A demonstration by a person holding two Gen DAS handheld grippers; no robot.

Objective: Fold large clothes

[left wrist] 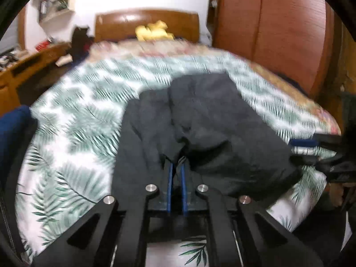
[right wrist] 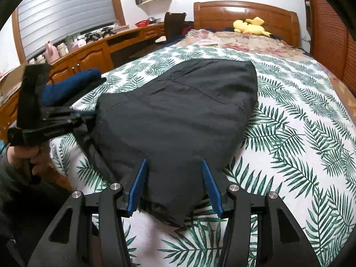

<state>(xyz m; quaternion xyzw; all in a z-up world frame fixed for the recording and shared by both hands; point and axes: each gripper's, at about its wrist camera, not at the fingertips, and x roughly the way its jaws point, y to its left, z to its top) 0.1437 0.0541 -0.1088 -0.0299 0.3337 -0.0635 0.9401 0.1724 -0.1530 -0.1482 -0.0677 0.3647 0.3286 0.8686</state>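
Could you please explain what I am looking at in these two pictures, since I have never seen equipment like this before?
There is no robot here: a person holds a hand-held two-finger clamp in each hand, and each clamp carries a wide-angle camera looking along its blue-padded fingers. One picture comes from the left gripper, the other from the right gripper. Both look across a bed with a leaf-print cover, where a dark garment lies partly folded. The left gripper is shut, its pads pinching an edge of the garment. The right gripper's jaws straddle a bunched corner of it; whether they squeeze it I cannot tell. A yellow plush toy lies by the headboard.
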